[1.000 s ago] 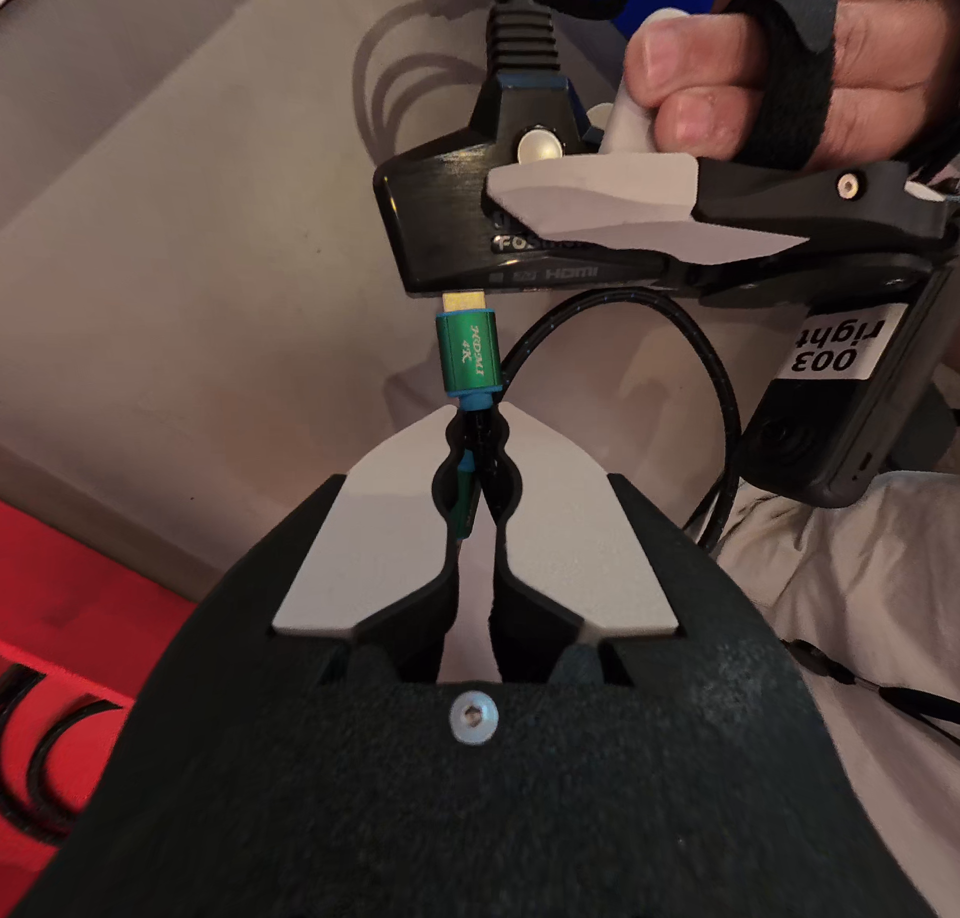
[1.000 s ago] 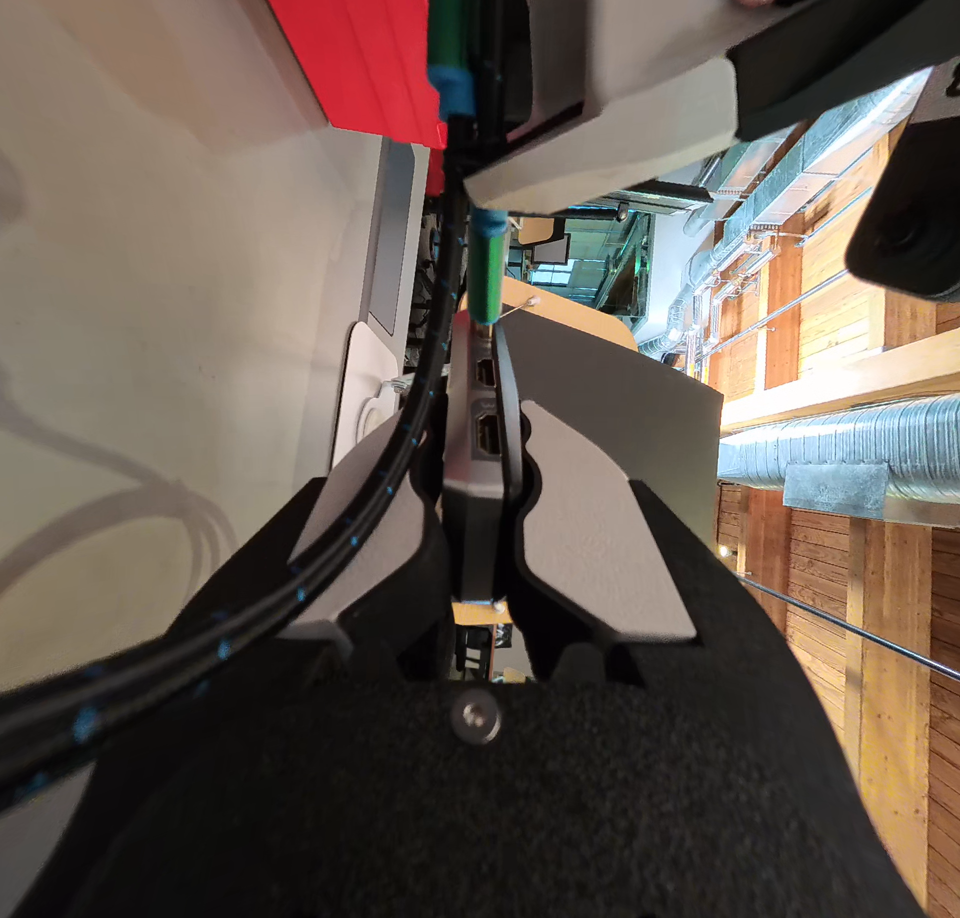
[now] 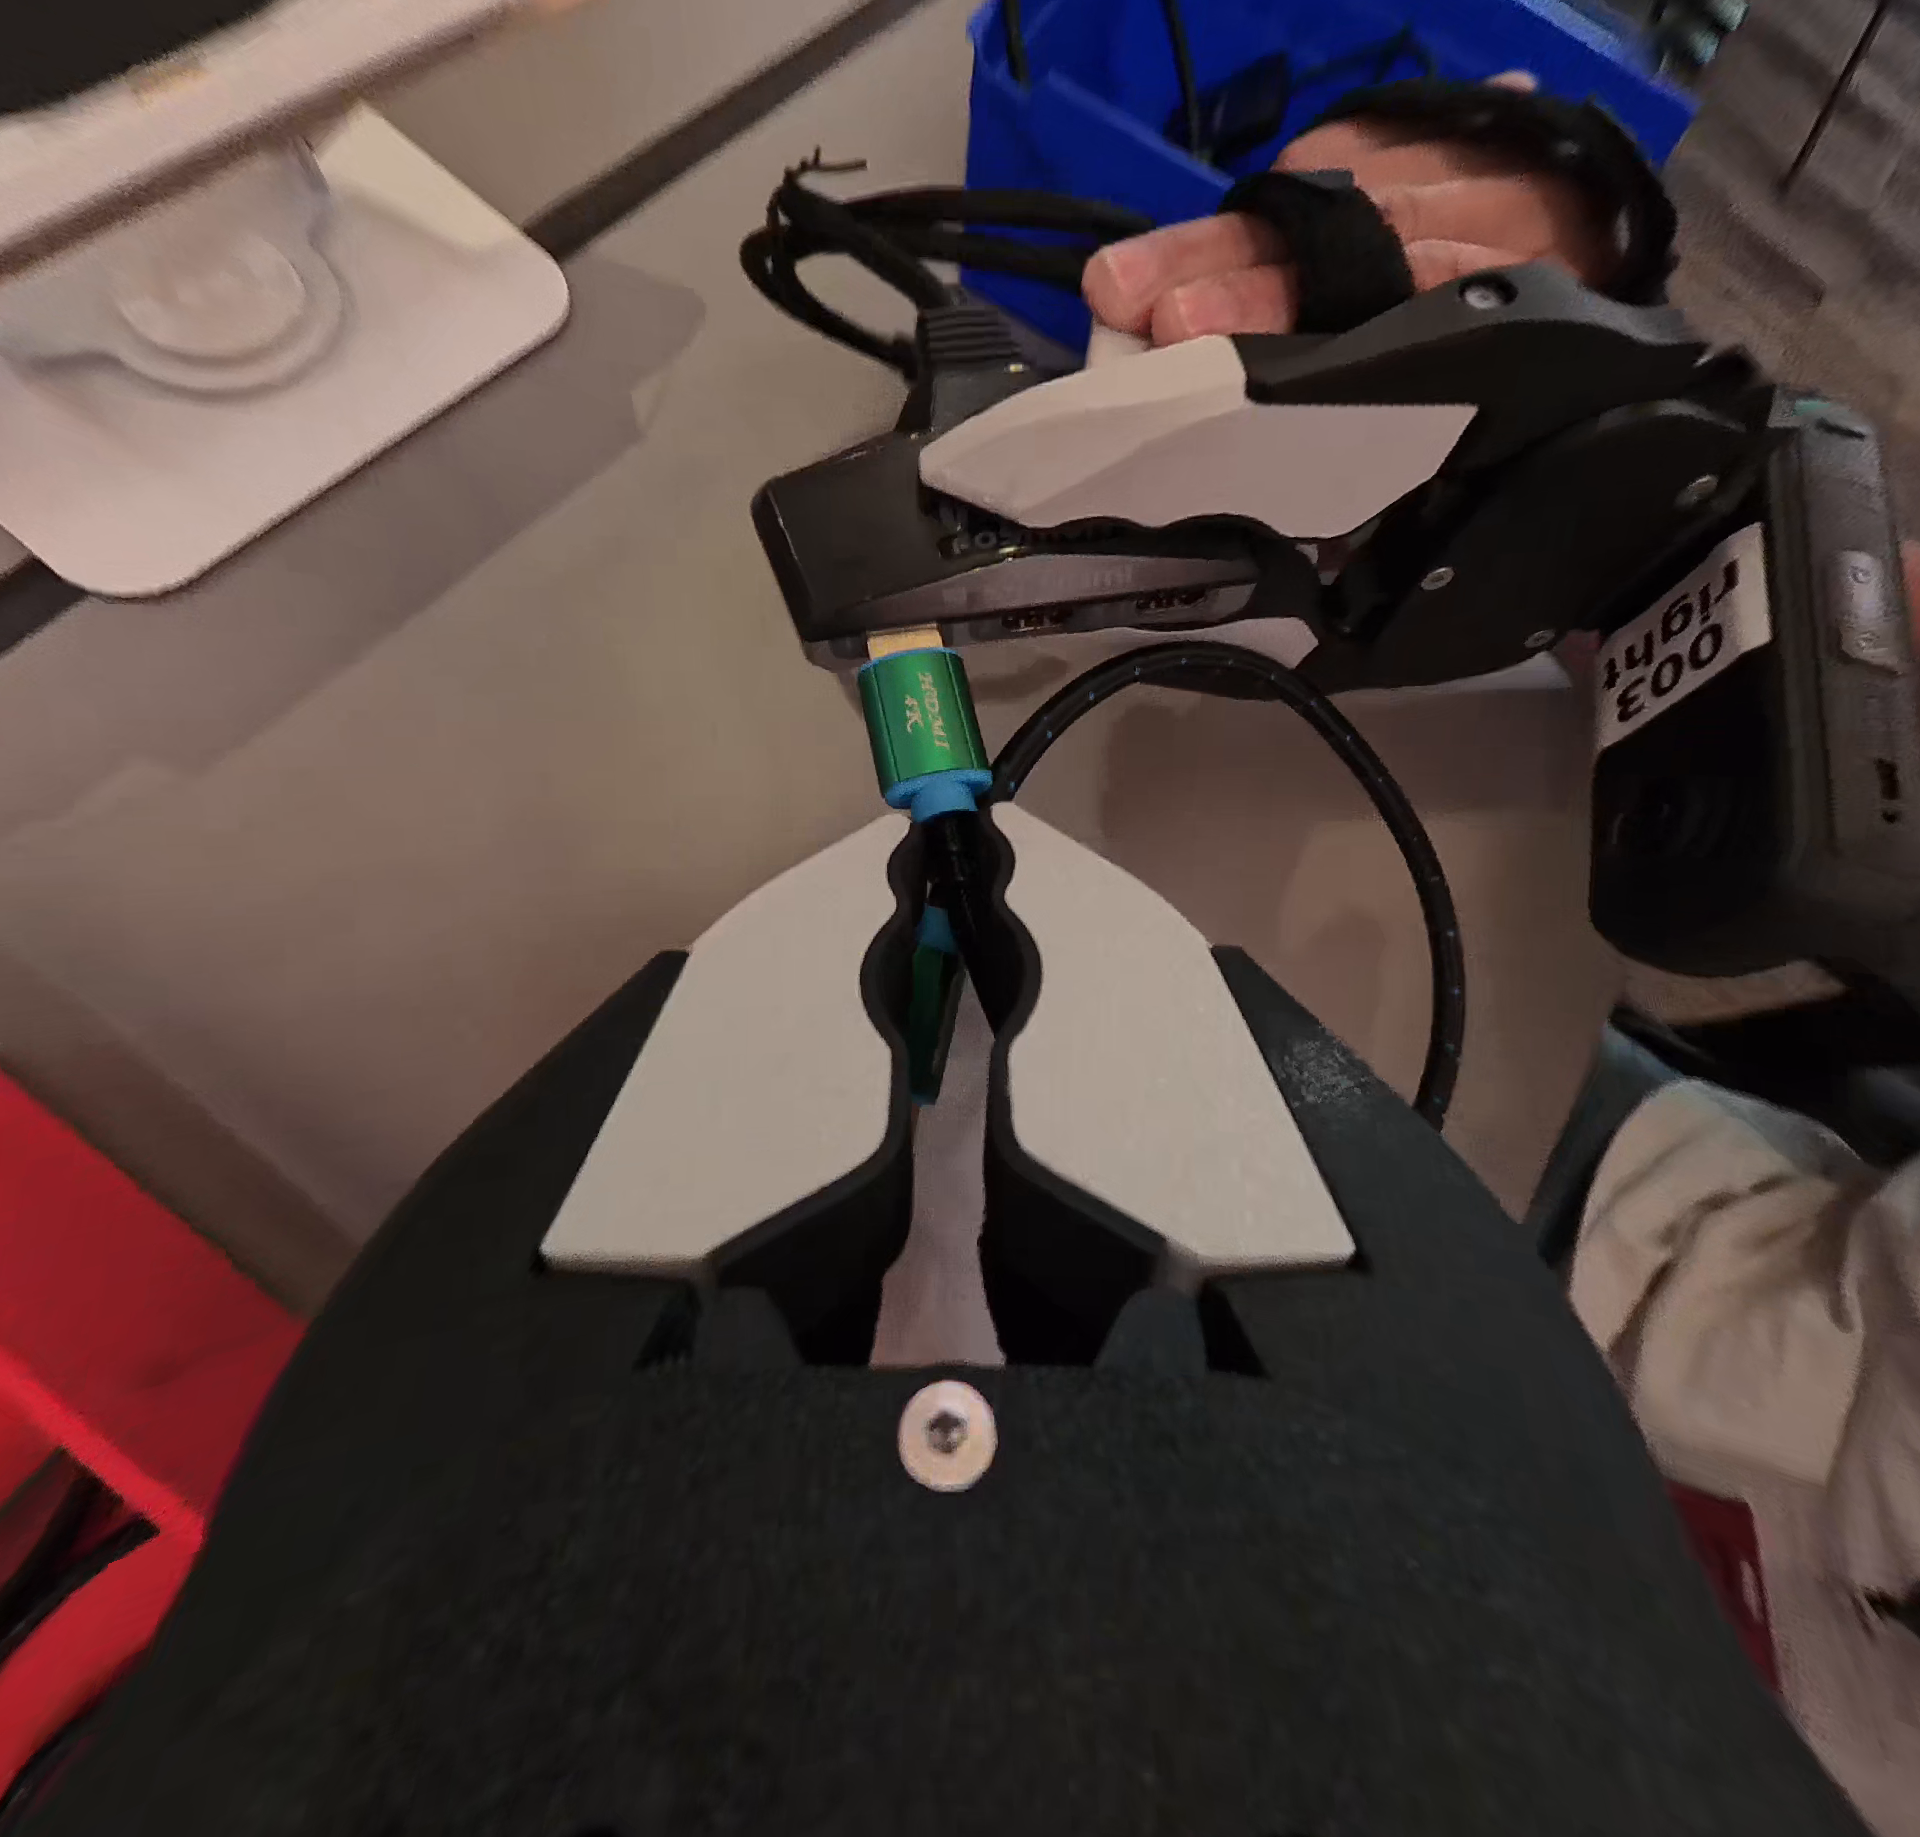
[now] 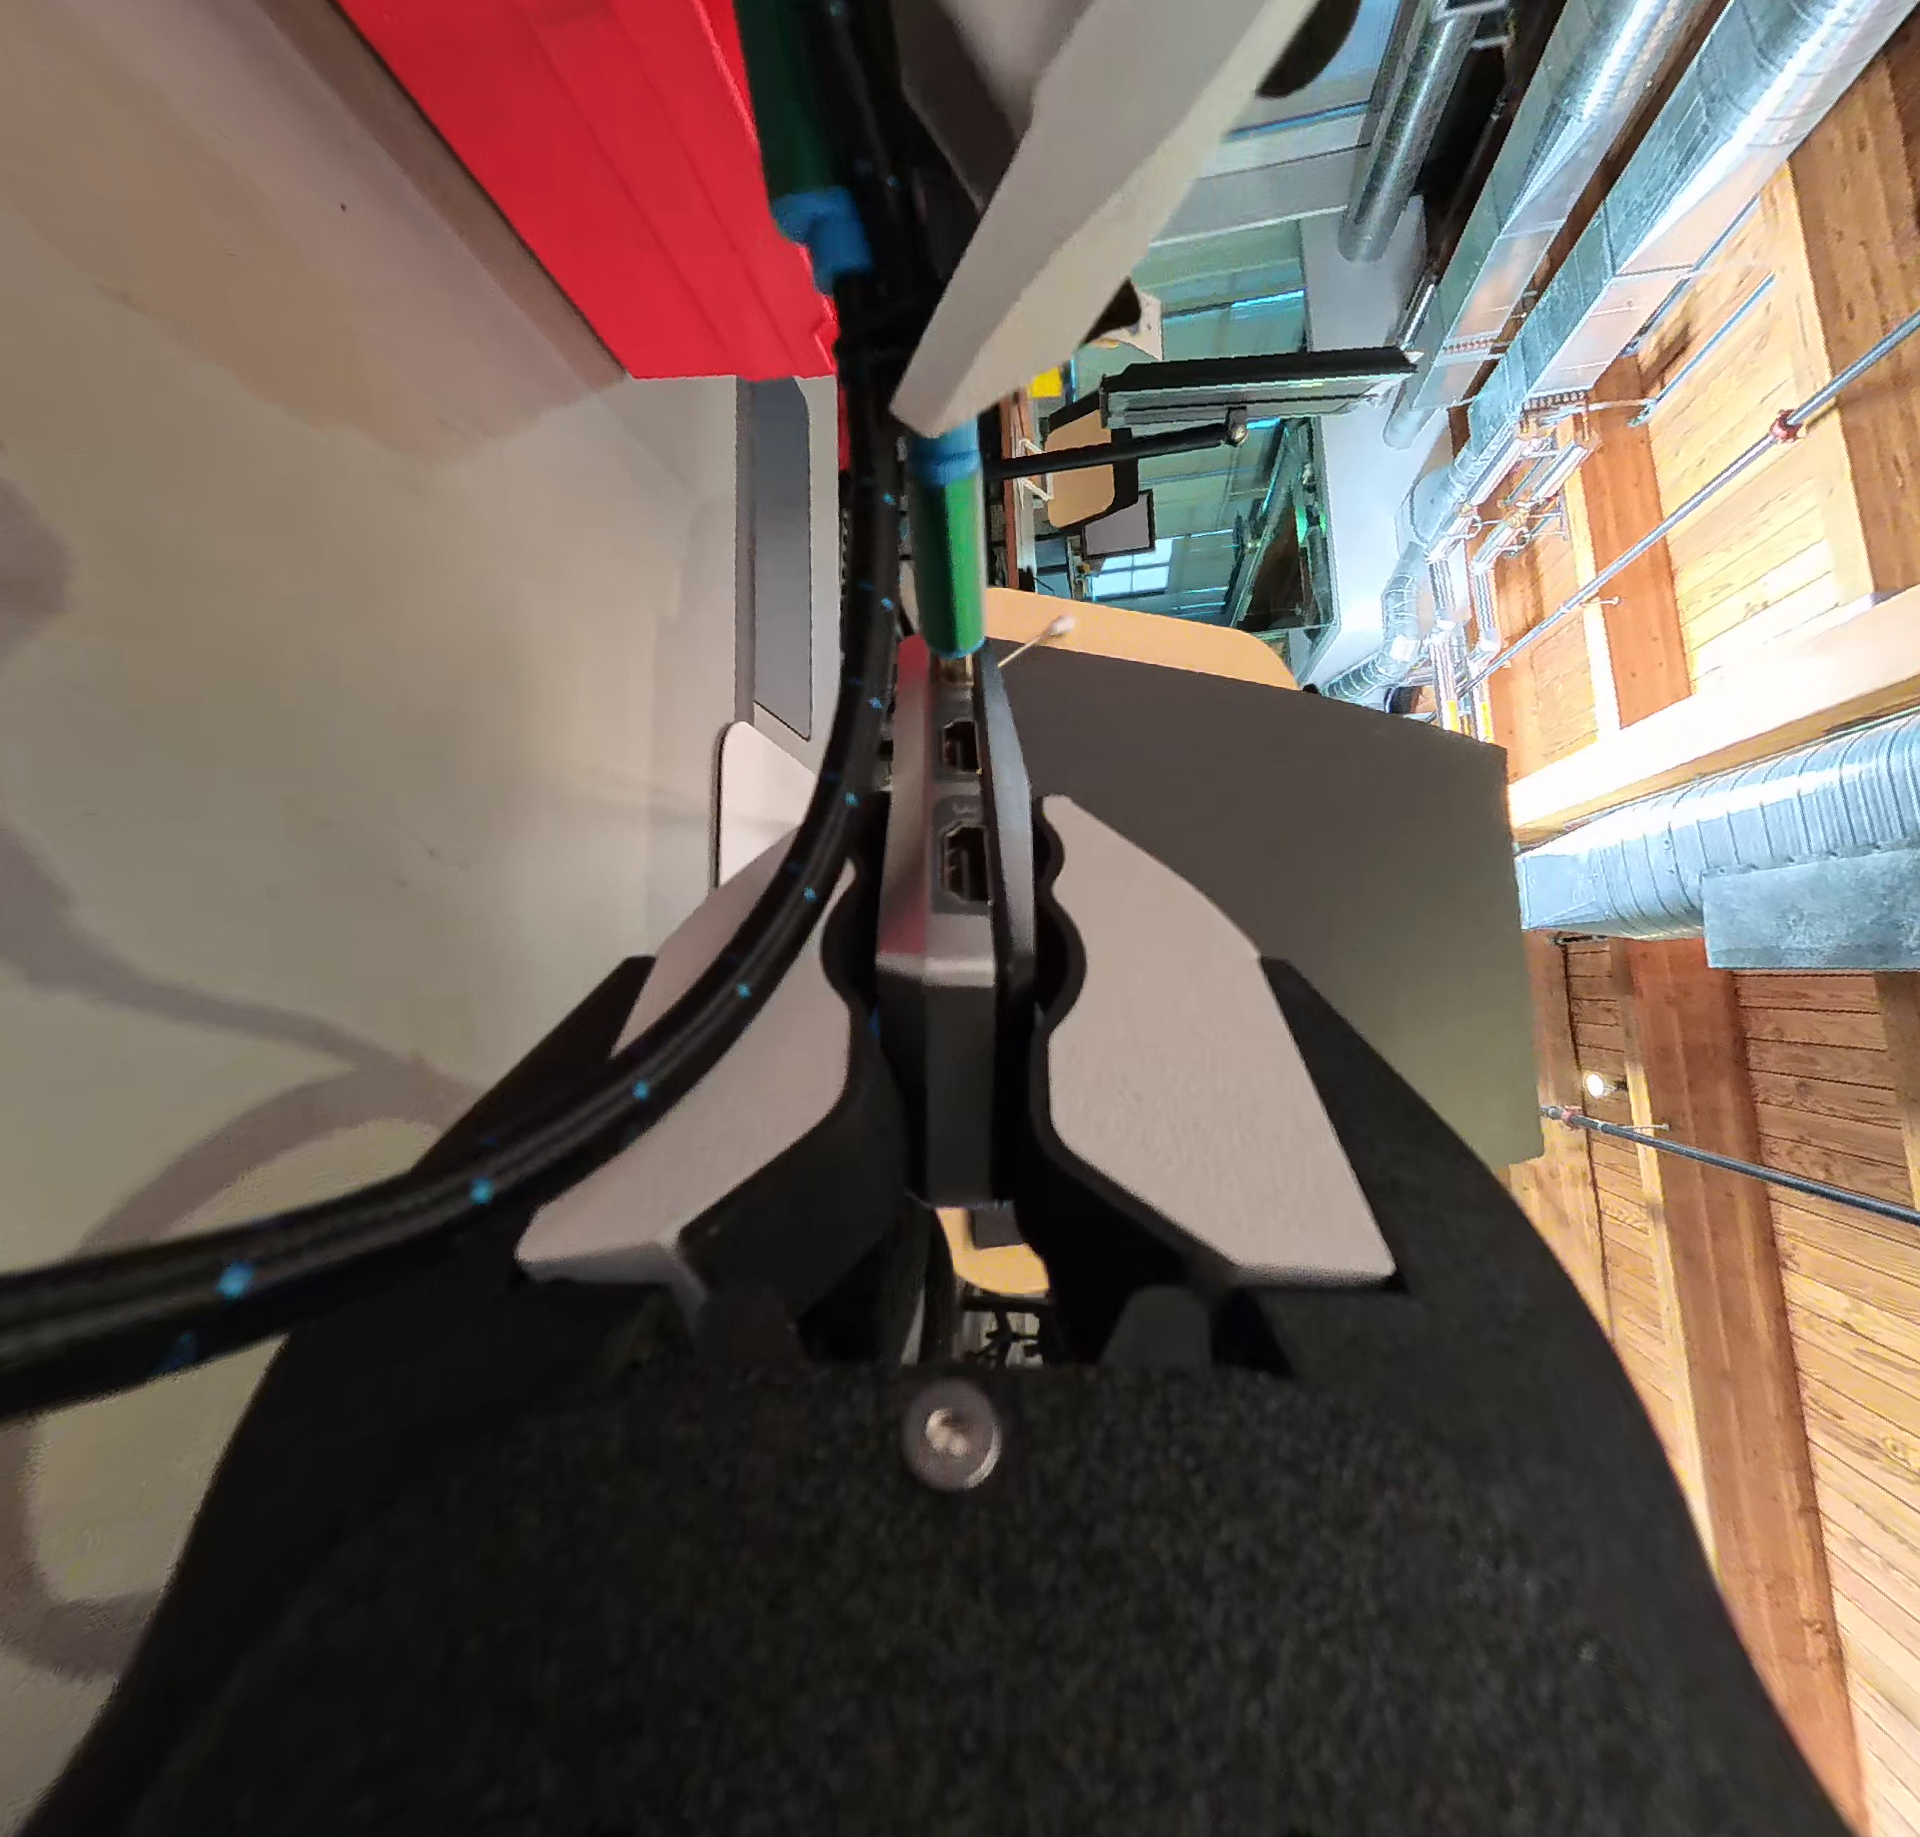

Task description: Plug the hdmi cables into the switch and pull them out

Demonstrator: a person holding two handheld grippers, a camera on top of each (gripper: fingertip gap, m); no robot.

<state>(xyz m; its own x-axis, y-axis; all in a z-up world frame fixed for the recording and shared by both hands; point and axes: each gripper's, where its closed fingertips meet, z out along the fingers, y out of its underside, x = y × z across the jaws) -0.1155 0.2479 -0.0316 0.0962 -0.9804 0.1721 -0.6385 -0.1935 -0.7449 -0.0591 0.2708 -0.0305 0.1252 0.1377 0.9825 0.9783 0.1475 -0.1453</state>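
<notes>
The left tool (image 3: 951, 831) is pinched narrow on the black braided HDMI cable (image 3: 1392, 811) just behind its green plug (image 3: 920, 722), with a second green plug (image 3: 935, 998) lodged between the same fingers. The first plug's gold tip meets the end port of the black HDMI switch (image 3: 862, 551); how deep it sits is hard to judge, since some gold shows outside. The right tool (image 4: 951, 852) clamps the switch by its flat faces, held above the beige tabletop (image 3: 364, 748). Two free ports (image 4: 961, 857) show beside the occupied one. Another black cable (image 3: 904, 260) leaves the switch's far side. A red bin (image 4: 582, 125) and a blue bin (image 3: 1122, 114) stand nearby.
</notes>
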